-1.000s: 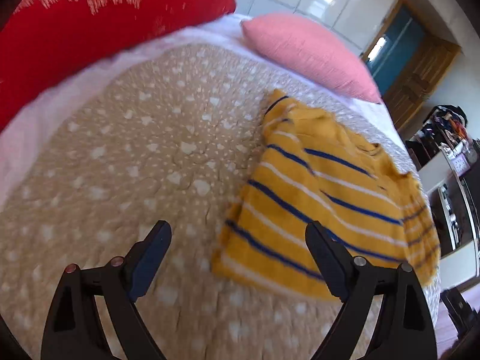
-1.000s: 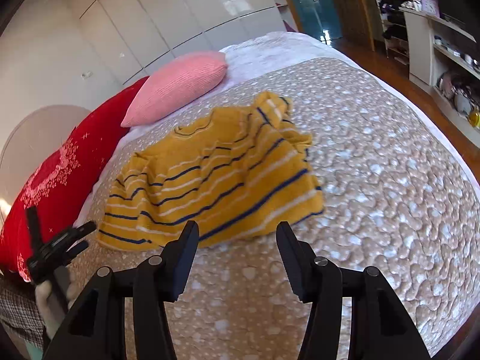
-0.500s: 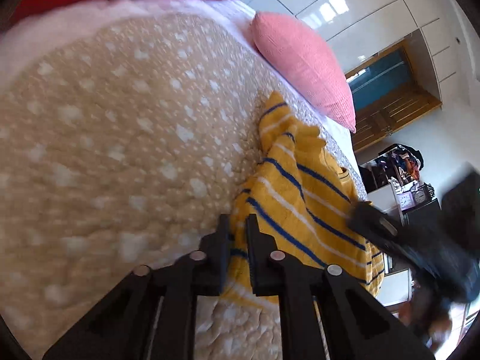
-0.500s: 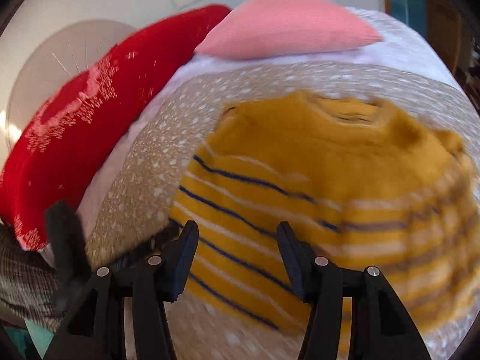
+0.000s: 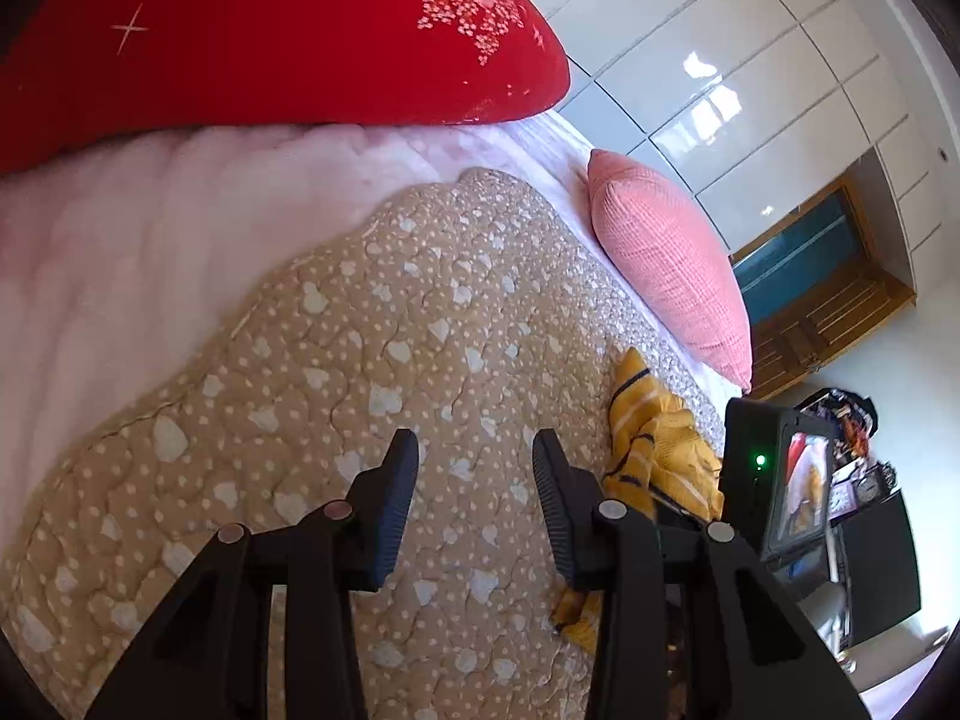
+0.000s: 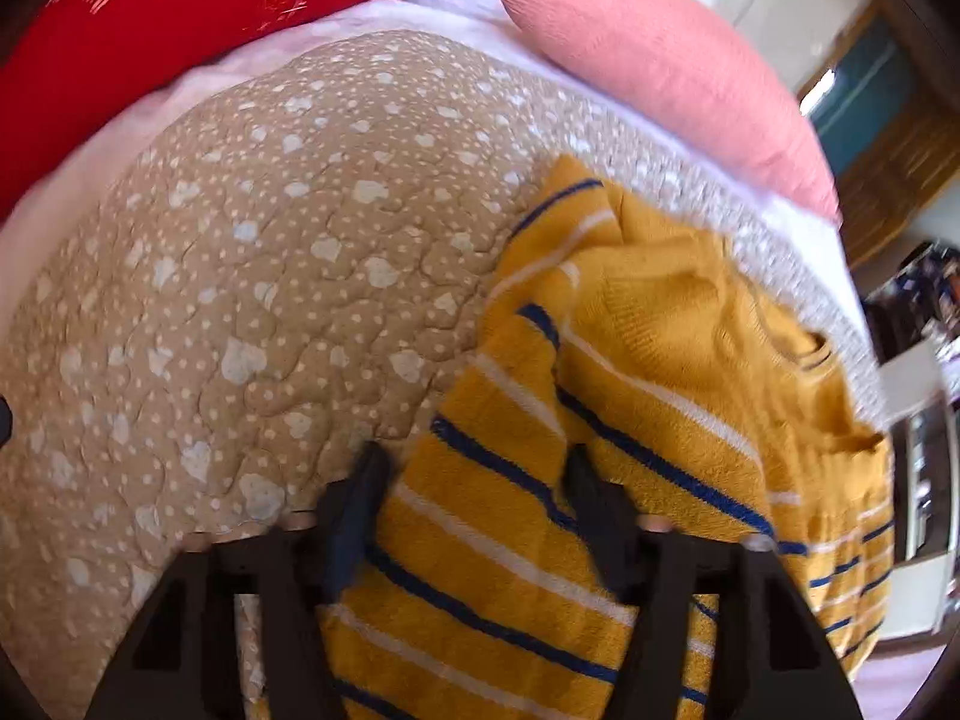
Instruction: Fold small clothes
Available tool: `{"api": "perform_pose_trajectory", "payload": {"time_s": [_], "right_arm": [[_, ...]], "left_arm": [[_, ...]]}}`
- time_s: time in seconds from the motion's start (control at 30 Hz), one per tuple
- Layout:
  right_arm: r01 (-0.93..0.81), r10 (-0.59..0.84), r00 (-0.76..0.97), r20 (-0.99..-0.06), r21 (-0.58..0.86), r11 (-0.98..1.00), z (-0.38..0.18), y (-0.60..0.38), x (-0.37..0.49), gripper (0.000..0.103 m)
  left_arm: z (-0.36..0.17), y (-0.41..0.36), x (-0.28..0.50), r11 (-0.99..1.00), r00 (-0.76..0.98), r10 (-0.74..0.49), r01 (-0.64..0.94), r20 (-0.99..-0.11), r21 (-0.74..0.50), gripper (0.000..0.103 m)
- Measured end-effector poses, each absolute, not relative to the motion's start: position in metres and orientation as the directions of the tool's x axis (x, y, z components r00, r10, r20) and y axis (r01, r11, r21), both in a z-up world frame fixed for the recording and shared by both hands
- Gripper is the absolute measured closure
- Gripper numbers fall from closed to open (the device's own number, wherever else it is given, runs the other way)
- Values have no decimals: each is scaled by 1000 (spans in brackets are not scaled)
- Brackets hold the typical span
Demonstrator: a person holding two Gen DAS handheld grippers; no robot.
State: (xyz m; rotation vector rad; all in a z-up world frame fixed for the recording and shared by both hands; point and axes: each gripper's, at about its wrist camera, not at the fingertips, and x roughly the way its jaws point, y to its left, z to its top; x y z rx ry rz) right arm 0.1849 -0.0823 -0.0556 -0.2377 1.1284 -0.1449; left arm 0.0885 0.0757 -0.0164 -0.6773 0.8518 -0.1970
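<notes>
A small yellow sweater (image 6: pixel 630 396) with blue and white stripes lies on the tan quilt (image 6: pixel 270 276). My right gripper (image 6: pixel 474 468) is open, its fingers set on either side of the sweater's lower left edge, with cloth between them. In the left wrist view the sweater (image 5: pixel 654 444) is bunched to the right. My left gripper (image 5: pixel 474 468) is open and empty over bare quilt (image 5: pixel 390 348), left of the sweater. The right gripper's body with its screen (image 5: pixel 774 480) stands over the sweater there.
A red pillow (image 5: pixel 240 30) and a pink pillow (image 5: pixel 666 276) lie at the head of the bed on a white sheet (image 5: pixel 120 252). A wardrobe wall, a wooden door and shelves stand beyond the bed's right side.
My left gripper shut on the sweater's edge, then opened and swung left off it. My right gripper moved in low over the sweater's lower left edge, and the sweater is more bunched.
</notes>
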Motion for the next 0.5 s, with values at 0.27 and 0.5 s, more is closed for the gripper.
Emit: {"api": "perform_pose_trajectory", "payload": {"time_s": [0.27, 0.5], "right_arm": [[57, -40, 499, -866, -13, 998, -11, -135, 167, 83], [201, 111, 632, -767, 300, 932, 46, -275, 113, 83]], "left_arm": [[-15, 65, 77, 780, 657, -427, -80, -621, -621, 65], [-7, 11, 59, 828, 616, -446, 10, -649, -560, 64]]}}
